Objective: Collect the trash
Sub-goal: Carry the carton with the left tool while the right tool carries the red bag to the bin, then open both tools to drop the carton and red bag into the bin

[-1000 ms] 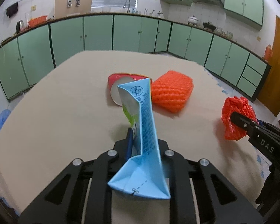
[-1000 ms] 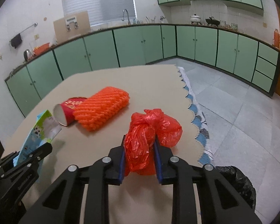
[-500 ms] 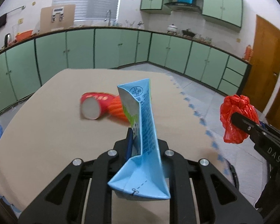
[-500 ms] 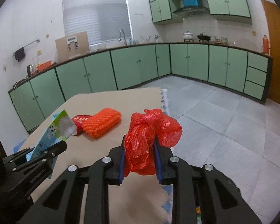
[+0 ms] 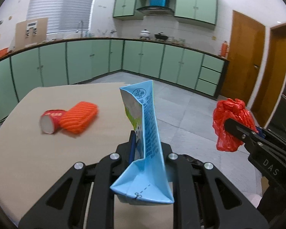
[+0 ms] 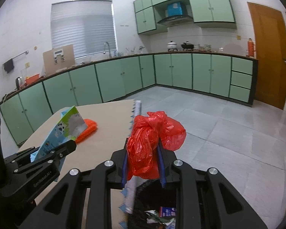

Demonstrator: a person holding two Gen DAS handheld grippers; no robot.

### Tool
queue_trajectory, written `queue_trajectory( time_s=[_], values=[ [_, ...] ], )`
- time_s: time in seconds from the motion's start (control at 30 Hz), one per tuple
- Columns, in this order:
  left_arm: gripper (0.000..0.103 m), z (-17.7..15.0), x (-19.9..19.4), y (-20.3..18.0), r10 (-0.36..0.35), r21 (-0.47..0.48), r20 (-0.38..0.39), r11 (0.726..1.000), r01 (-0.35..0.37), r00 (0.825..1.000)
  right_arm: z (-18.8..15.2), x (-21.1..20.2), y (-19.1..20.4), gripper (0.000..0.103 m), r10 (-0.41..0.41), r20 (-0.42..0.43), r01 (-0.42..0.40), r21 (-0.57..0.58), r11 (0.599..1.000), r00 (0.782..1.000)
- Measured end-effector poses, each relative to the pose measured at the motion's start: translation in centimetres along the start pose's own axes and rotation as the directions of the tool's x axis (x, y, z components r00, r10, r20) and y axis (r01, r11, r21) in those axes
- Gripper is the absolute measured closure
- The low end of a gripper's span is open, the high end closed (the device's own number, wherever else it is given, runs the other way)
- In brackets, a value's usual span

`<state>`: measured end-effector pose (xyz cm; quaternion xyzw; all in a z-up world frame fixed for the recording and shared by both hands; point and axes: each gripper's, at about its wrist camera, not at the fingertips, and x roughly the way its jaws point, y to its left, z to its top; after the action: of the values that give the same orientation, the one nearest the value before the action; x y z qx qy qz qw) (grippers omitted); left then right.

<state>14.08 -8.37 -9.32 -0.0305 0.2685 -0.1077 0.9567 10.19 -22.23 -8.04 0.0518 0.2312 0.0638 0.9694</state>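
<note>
My left gripper (image 5: 145,143) is shut on a flattened light-blue carton (image 5: 145,126), held upright above the table's right edge. The same carton (image 6: 63,129) shows at the left of the right wrist view. My right gripper (image 6: 143,152) is shut on a crumpled red plastic bag (image 6: 152,141), held out past the table edge over the floor. That red bag (image 5: 230,122) also appears at the right of the left wrist view. Directly below the right gripper is a black trash bag (image 6: 156,206) with litter inside.
An orange foam net (image 5: 78,117) and a red paper cup (image 5: 51,121) lie together on the beige table (image 5: 38,162). A scalloped tablecloth edge (image 6: 133,118) hangs at the table's right side. Green cabinets (image 6: 124,78) line the walls beyond grey floor tiles.
Both grippers rose and swung right, from over the table to its right edge. The cup and net slid to the left of the views. The trash bag came into view under the right gripper.
</note>
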Motion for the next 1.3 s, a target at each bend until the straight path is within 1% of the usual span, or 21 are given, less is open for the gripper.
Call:
queue_trajectory(
  time_s=[0.2,0.23,0.43,0.57,0.73,0.87,0.9,0.93,1.0,1.1,1.2,1.3],
  values=[
    [0.088,-0.9,1.1,-4.2,-0.070,0.057,0.001,0.996,0.070,0.998,-0.6,-1.3,-3.1,0.078,-0.054,0.008,0.054,0.027,0.998,0.999],
    [0.088,-1.2,1.2,-4.7,-0.073,0.067,0.001,0.995,0.073,0.997,-0.9,-1.4,-3.7,0.078,-0.065,0.007,0.065,0.030,0.997,0.998],
    [0.088,-2.9,4.0,-7.1,-0.129,0.088,-0.053,0.987,0.134,0.990,-3.0,-1.0,-6.5,0.078,-0.104,-0.035,0.105,0.045,0.993,0.994],
    [0.088,-3.7,6.0,-8.6,-0.142,0.106,-0.076,0.983,0.149,0.987,-4.5,-0.1,-8.1,0.078,-0.111,-0.064,0.115,0.064,0.991,0.992],
    [0.088,-3.8,8.1,-9.1,-0.144,0.097,-0.095,0.984,0.153,0.985,-5.8,1.3,-9.6,0.077,-0.110,-0.079,0.116,0.075,0.990,0.991],
    [0.087,-3.8,8.9,-9.5,-0.149,0.094,-0.103,0.983,0.159,0.984,-6.2,2.4,-10.4,0.071,-0.109,-0.102,0.116,0.070,0.991,0.989],
    [0.087,-3.7,9.2,-9.6,-0.148,0.093,-0.107,0.983,0.158,0.983,-6.2,2.6,-10.6,0.065,-0.109,-0.108,0.117,0.070,0.991,0.988],
    [0.086,-3.7,9.4,-9.6,-0.147,0.092,-0.110,0.983,0.157,0.983,-6.4,2.8,-10.8,0.061,-0.117,-0.113,0.125,0.070,0.990,0.987],
    [0.085,-3.3,9.8,-9.6,-0.154,0.088,-0.119,0.982,0.165,0.981,-6.5,3.1,-11.2,0.051,-0.125,-0.117,0.134,0.075,0.988,0.985],
    [0.073,-3.2,10.3,-9.8,-0.154,0.090,-0.126,0.982,0.165,0.980,-6.6,3.3,-11.9,0.042,-0.135,-0.120,0.147,0.090,0.985,0.984],
    [0.071,-3.0,10.5,-9.8,-0.155,0.091,-0.129,0.982,0.168,0.979,-6.6,3.4,-12.3,0.038,-0.148,-0.123,0.160,0.095,0.983,0.981],
    [0.066,-2.5,10.3,-9.4,-0.154,0.077,-0.120,0.983,0.164,0.981,-6.4,3.1,-12.2,0.033,-0.159,-0.118,0.171,0.096,0.981,0.980]
  ],
)
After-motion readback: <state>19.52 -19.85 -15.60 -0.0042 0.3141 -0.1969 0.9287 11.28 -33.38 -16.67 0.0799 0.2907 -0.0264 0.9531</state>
